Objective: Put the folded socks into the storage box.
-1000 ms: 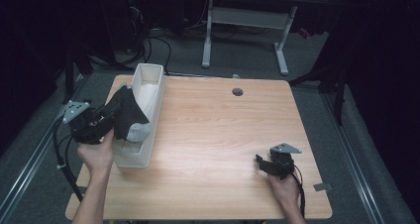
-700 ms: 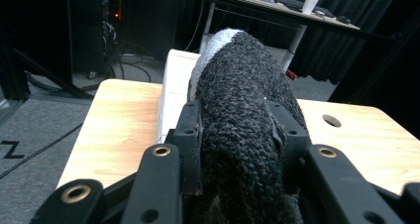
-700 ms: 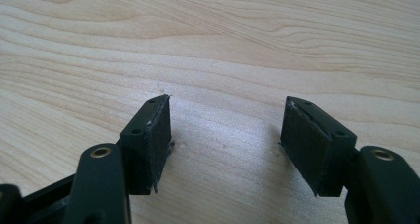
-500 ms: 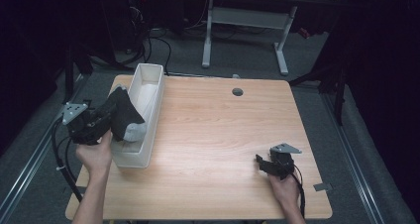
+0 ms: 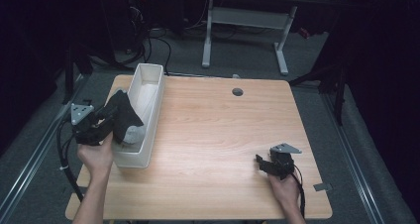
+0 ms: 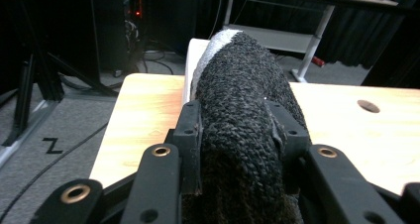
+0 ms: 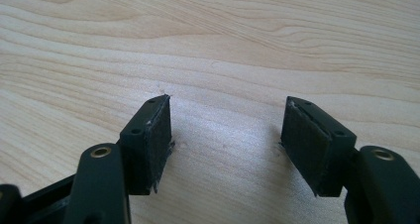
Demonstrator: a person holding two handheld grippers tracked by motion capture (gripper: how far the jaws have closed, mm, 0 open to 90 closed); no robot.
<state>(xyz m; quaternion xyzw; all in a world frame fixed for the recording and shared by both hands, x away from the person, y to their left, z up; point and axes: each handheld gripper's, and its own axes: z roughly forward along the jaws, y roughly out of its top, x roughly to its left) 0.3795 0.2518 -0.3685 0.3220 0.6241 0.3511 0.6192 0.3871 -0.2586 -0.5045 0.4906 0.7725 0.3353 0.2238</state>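
shoe (image 5: 123,119) over bin (image 5: 151,87), table's (image 5: 223,135) left

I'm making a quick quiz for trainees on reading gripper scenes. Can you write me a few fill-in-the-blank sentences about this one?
1. The left gripper is shut on a black knitted ____.
2. The white bin stands near the table's ____ edge in the high view.
3. The right gripper has its jaws ____, with nothing between them.
4. The table top is made of ____.

Missing words: shoe; left; open; wood
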